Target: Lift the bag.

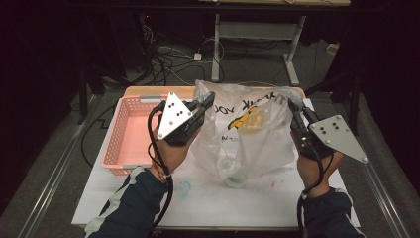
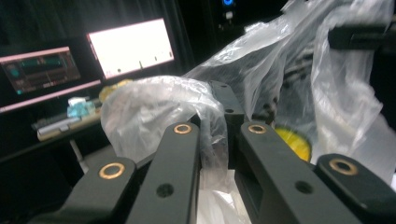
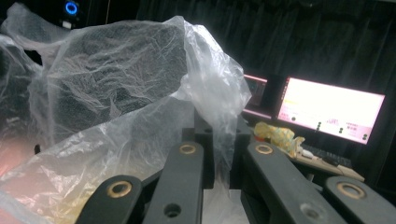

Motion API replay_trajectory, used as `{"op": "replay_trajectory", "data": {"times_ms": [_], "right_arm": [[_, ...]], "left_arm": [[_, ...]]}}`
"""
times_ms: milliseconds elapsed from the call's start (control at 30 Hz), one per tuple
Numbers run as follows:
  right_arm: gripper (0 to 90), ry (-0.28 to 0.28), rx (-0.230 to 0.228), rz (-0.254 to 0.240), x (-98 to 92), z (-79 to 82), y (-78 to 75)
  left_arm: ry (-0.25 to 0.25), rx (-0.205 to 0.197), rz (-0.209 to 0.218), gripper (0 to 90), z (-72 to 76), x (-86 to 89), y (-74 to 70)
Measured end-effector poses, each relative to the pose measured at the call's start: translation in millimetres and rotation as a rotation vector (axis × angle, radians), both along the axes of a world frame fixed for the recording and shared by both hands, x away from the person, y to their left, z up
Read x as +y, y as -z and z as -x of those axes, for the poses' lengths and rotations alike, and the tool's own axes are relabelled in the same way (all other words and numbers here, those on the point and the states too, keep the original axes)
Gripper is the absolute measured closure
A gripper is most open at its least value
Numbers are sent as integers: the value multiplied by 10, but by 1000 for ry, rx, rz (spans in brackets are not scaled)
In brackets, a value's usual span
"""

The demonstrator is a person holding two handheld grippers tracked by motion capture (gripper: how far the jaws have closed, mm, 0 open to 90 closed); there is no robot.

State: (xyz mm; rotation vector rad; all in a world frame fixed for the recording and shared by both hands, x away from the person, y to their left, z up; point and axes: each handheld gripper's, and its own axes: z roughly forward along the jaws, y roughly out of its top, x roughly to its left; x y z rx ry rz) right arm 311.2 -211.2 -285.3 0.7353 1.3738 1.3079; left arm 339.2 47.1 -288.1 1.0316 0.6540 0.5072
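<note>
Toward the left of the high view, a pink basket (image 1: 130,134) is sitting empty on the white table (image 1: 237,203). Just right of it, the left gripper (image 1: 207,100) is pinching one edge of a clear plastic bag (image 1: 247,144), its jaws clamped on the film. At centre the bag is hanging stretched above the table, with a yellow item (image 1: 253,120) showing through it. Further right, the right gripper (image 1: 293,108) is clamping the opposite edge. Judging by this, the bag is lifted and spread; what is inside it is probably still waiting to come out.
</note>
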Motion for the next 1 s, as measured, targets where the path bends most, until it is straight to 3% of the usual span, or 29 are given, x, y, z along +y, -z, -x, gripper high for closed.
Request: {"op": "replay_trajectory", "data": {"times_ms": [200, 300, 433, 500, 600, 733, 900, 1000], "right_arm": [[891, 10, 29, 11, 20, -57, 154], [891, 23, 33, 10, 10, -95, 203], [891, 48, 17, 26, -16, -151, 153], [891, 50, 4, 3, -50, -157, 74], [891, 52, -12, -2, -61, -151, 10], [890, 52, 5, 13, -49, -176, 19], [824, 57, 50, 21, -83, -228, 83], [767, 65, 62, 34, -125, -234, 90]], "left_arm": [[-6, 7, 4, 864, -64, 18, 240], [-20, -14, 4, 864, -100, 38, 295], [-43, -43, 16, 864, -175, 93, 173], [-52, -60, 39, 864, -181, 122, 74], [-59, -75, 29, 855, -176, 112, 10], [-76, -59, 26, 731, -192, 98, 16], [-74, -34, 22, 413, -196, 177, 37], [-59, -43, 22, 363, -147, 248, -10]]}}
